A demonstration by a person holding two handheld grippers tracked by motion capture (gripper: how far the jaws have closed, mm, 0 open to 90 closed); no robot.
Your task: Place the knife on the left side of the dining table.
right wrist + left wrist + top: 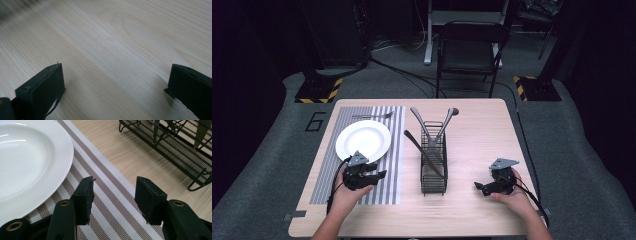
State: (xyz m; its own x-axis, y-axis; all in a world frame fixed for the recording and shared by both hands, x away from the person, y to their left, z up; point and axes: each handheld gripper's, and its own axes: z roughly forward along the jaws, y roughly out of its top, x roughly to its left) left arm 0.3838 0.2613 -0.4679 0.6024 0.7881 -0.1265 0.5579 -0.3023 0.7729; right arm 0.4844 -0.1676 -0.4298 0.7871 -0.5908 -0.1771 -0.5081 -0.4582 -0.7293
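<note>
One wooden tabletop (472, 145) on grey carpet carries one plate (363, 140), one striped mat (397, 150), one wire rack (433, 165); both grippers, left gripper (381, 174) and right gripper (477, 186), released.

The left tool (381, 174) and right tool (477, 186) are black, each topped by a grey three-cornered plate, trailing a black cable, with thick blocky pads (85, 200) and brass-coloured screws on their jaws, held in bare, sleeveless hands.

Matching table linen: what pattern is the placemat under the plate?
The placemat has brown-grey and white woven stripes, clearest in the left gripper view.
</note>
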